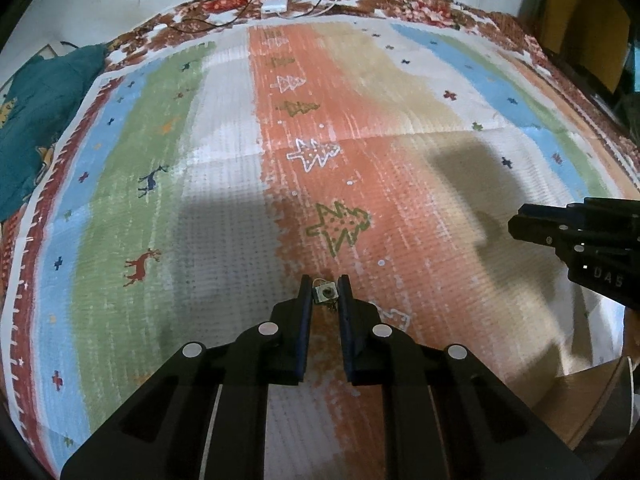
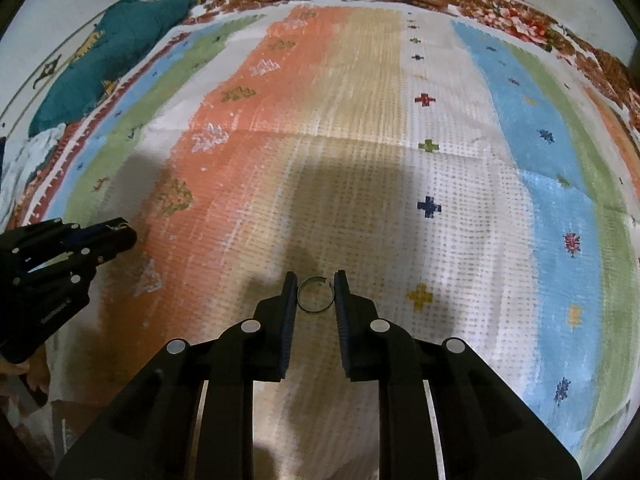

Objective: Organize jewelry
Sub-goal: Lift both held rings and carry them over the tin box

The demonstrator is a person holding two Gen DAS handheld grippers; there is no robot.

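In the left wrist view my left gripper (image 1: 325, 290) is shut on a small square-faced earring (image 1: 325, 293) with a dark stone, held between the fingertips above the striped mat (image 1: 224, 184). In the right wrist view my right gripper (image 2: 315, 294) is shut on a thin metal ring (image 2: 315, 297), an open band held upright between the pads above the mat (image 2: 400, 160). The right gripper shows at the right edge of the left wrist view (image 1: 516, 224). The left gripper shows at the left edge of the right wrist view (image 2: 124, 232).
A teal cloth (image 1: 36, 120) lies at the mat's far left corner. A white charger block (image 1: 275, 5) with cables sits at the far edge on a floral cloth (image 1: 420, 8). A dark cabinet (image 1: 580, 20) stands at the far right.
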